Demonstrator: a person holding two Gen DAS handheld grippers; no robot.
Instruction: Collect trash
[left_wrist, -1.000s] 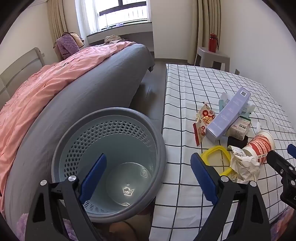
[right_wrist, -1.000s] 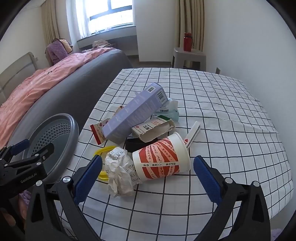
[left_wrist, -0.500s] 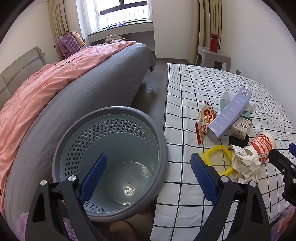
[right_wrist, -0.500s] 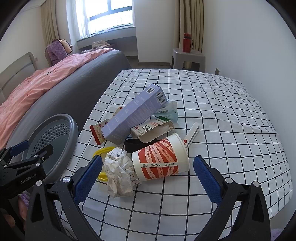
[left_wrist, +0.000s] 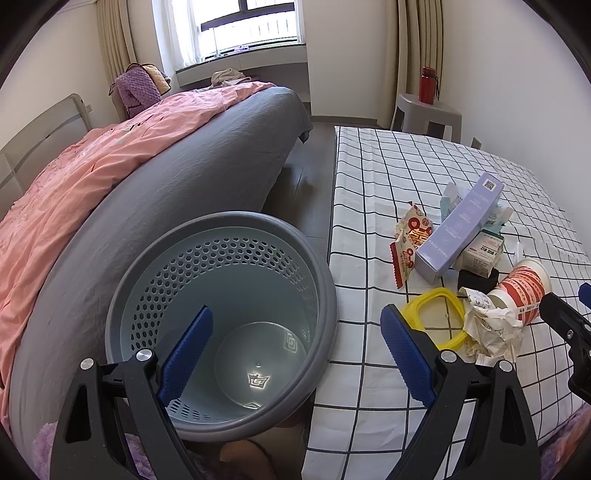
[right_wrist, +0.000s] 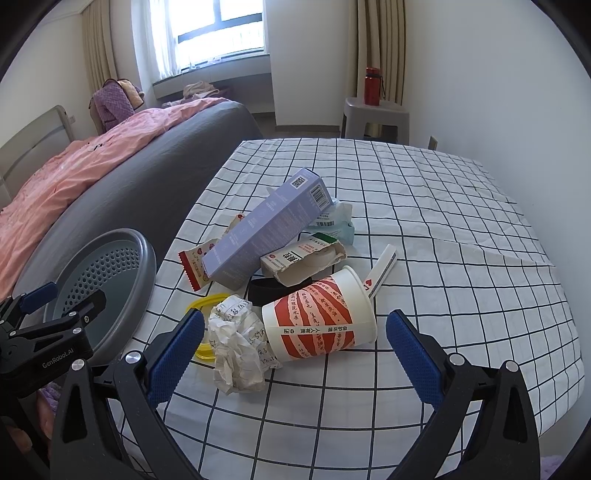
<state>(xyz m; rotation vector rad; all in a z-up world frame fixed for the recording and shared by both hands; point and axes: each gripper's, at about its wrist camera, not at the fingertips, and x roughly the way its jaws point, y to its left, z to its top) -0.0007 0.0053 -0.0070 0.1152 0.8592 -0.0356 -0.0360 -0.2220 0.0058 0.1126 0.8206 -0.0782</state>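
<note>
The right gripper (right_wrist: 295, 343) hangs with its blue pads spread wide and nothing between them, low over the near edge of the checked tablecloth (right_wrist: 461, 229). Straight ahead of it, framed by the two pads, lies the paper cup (right_wrist: 319, 319) — tipped on its side, its long axis running across the gripper's line of sight, mouth to the right and base to the left. So the cup sits broadside: I judge the pads would meet its two ends rather than its round wall unless the wrist turns first.

Pressed against the cup's base on the left is the crumpled paper (right_wrist: 236, 350), touching it and lying partly over the yellow ring (right_wrist: 201, 325). Beyond these, farther in, the rest of the heap leans together — a small carton (right_wrist: 299, 258), a long lilac box (right_wrist: 266, 229) propped over it, a red snack wrapper (right_wrist: 194, 266) at the left.

The left gripper (left_wrist: 295, 354) is likewise spread and empty, poised over the open mouth of the grey basket (left_wrist: 325, 280), which stands on the floor just left of the table. The trash lies well to its right; the right gripper is plainly the nearer one, and the basket holds nothing yet.
</note>
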